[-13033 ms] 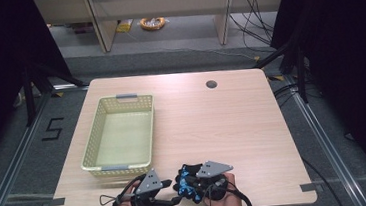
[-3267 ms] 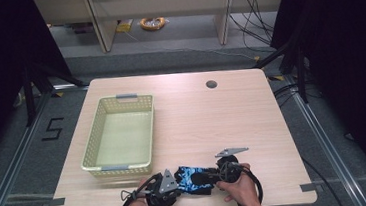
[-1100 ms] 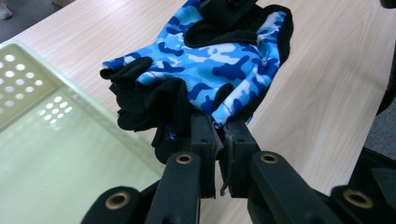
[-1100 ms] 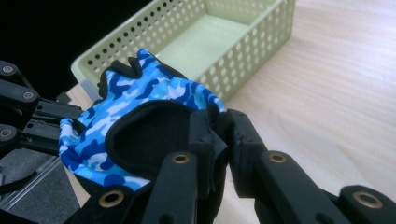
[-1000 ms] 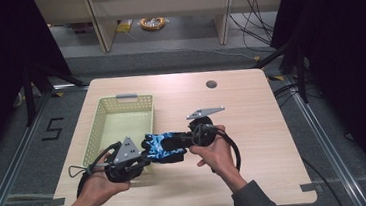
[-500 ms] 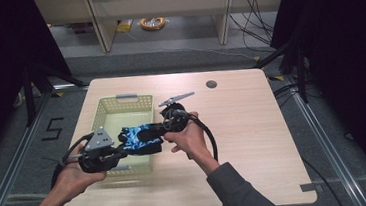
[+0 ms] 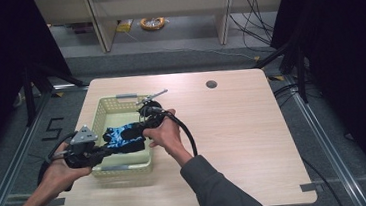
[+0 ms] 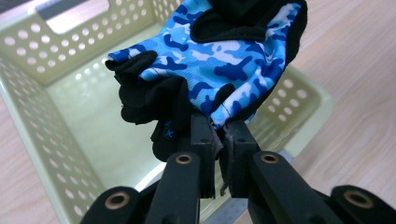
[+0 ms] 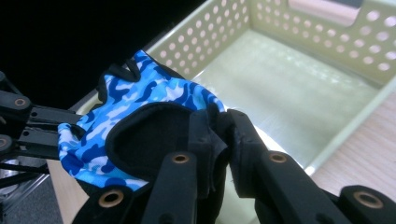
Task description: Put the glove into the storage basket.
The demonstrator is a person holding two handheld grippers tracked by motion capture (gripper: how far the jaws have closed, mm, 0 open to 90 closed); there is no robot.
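The wooden table point(image 7: 244, 143) is the biggest thing here, and most of its top is bare on the right side and along the near edge, so there is much free room there. A small dark round hole point(image 7: 211, 84) sits near the far edge. On the left part stands the pale green basket point(image 7: 121, 164), with perforated walls and an open top; its near wall lies close to the near left corner of the table. Its inside is free under the load.

The blue camouflage glove point(image 7: 122, 136) hangs stretched above the basket, over its near half, between the two grippers. Nothing stands between the glove and the basket floor.

The left gripper point(image 7: 105, 149) comes in from the left over the basket's near left wall, almost level; its jaws are pressed together on the finger end of the glove. The right gripper point(image 7: 142, 130) reaches from the right over the right rim, and its jaws pinch the black cuff edge.
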